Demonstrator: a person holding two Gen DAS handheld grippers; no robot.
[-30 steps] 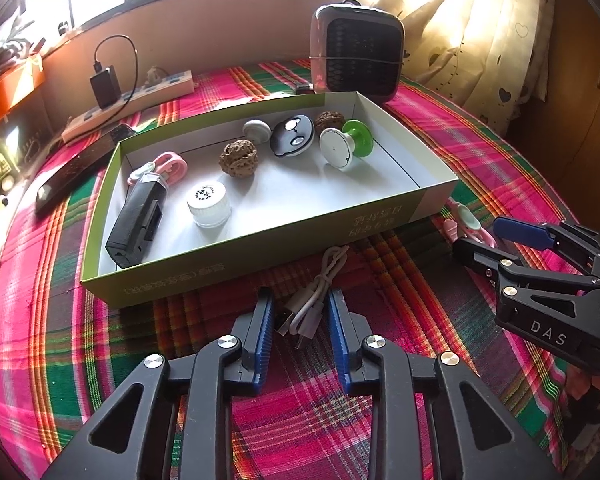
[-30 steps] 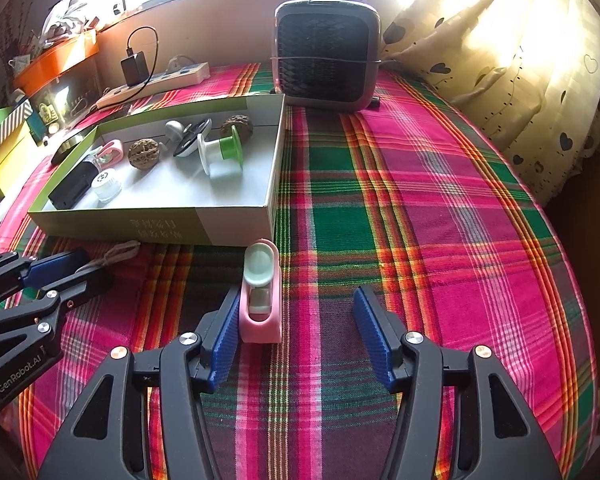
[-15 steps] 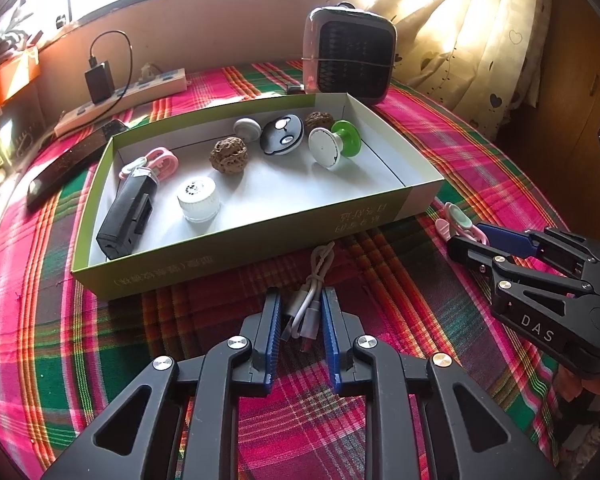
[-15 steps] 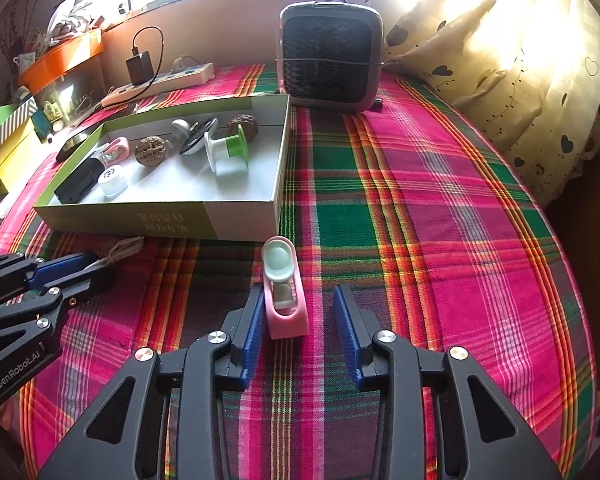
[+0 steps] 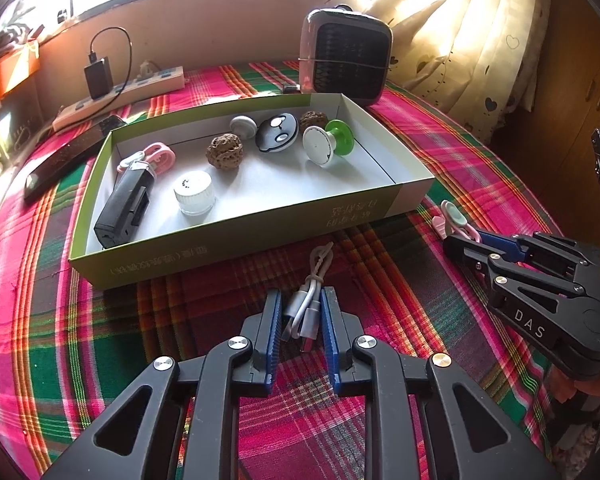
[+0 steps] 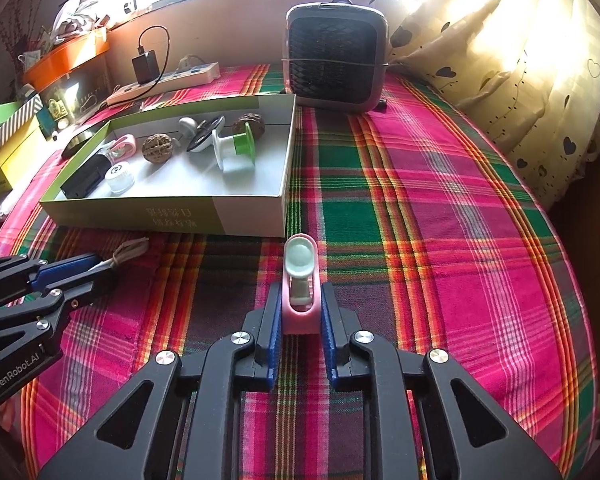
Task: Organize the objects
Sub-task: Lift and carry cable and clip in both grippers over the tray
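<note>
We are gripping a bundled white cable (image 5: pixel 309 307) between the blue pads of our left gripper (image 5: pixel 300 322), closed on it, just in front of the open green box (image 5: pixel 236 236) on the plaid-covered worktop (image 6: pixel 440 240). Our right gripper (image 6: pixel 300 322) is clamping the base of a pink clip (image 6: pixel 300 280), near the box's right front corner. Inside the box are lying two walnuts, a white cap (image 5: pixel 194 192), a black device (image 5: pixel 126 208) and a green-and-white spool (image 5: pixel 328 144). A small heater (image 6: pixel 336 68) is standing behind.
</note>
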